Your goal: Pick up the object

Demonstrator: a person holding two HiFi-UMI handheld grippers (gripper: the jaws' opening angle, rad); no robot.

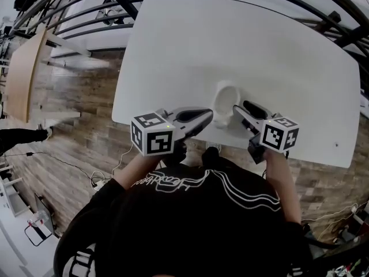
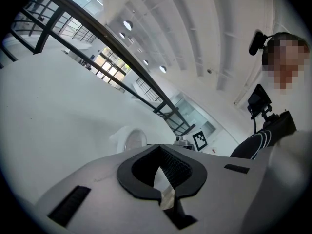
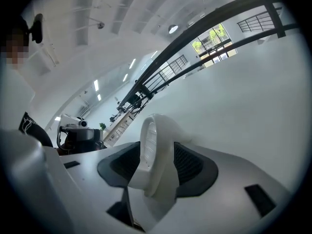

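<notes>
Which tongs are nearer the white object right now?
Right. The right tongs have the white object between their open jaws; the left tongs, shut, point at it from the left side.

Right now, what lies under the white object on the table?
Only the white table shows around the white object, which stands between the open jaws of the right claw. The spot beneath it is covered by the object itself.

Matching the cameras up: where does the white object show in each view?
Head view: white object low centre, near the table edge.
Left gripper view: white object left of centre, beyond the jaws.
Right gripper view: white object centre, between the jaws.
Shared landmark: dark railing behind the table.
</notes>
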